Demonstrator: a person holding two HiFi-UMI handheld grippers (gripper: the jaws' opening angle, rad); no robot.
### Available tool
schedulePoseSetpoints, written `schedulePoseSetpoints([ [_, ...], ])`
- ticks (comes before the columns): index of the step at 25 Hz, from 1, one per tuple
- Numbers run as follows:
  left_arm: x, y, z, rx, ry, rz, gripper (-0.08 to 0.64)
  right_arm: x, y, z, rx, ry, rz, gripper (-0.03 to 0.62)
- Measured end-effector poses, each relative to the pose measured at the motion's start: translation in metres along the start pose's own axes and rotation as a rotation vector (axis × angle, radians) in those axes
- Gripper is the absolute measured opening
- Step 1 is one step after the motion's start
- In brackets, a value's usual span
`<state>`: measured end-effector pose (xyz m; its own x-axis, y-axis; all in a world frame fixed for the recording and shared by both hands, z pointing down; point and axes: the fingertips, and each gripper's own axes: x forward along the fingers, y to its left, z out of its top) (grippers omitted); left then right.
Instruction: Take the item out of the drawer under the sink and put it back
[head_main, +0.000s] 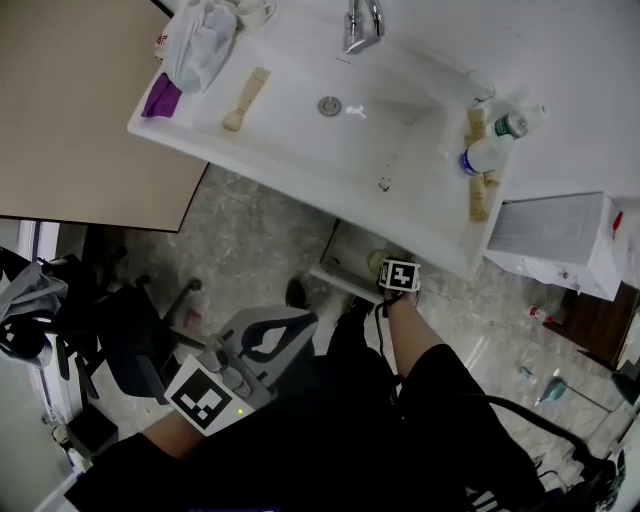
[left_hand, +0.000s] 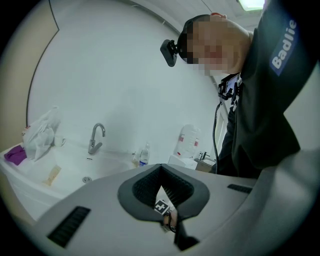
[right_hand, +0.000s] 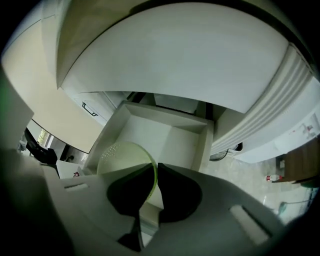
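The right gripper (right_hand: 154, 167) has its jaws nearly together, pinching the thin rim of a pale green strainer bowl (right_hand: 122, 157). The bowl spreads out to the left of the jaws, over the front-left part of the open drawer (right_hand: 172, 142) under the sink (head_main: 420, 215). It is hard to tell whether it rests on the drawer floor or hangs just above it. The left gripper (left_hand: 160, 167) is closed and empty, well back from the drawer, so any move falls to the right.

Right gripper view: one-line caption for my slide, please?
Right tongs pinch the rim of a pale green colander at the open white drawer.
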<state>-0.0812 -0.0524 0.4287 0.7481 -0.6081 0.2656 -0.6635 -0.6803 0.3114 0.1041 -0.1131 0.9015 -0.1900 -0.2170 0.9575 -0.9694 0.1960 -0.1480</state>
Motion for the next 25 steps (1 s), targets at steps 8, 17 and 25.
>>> schedulePoseSetpoints([
  [8,0.001,-0.003,-0.014,-0.022,0.036,-0.017,0.005,0.013,0.002,-0.009,0.007,0.027,-0.008,0.023],
  [17,0.003,-0.011,-0.019,-0.029,0.054,-0.020,0.005,0.016,0.003,-0.009,-0.021,0.019,-0.003,0.026],
  [25,0.004,-0.021,-0.012,-0.005,0.034,-0.032,0.005,-0.006,0.013,0.001,-0.007,-0.047,0.069,0.118],
])
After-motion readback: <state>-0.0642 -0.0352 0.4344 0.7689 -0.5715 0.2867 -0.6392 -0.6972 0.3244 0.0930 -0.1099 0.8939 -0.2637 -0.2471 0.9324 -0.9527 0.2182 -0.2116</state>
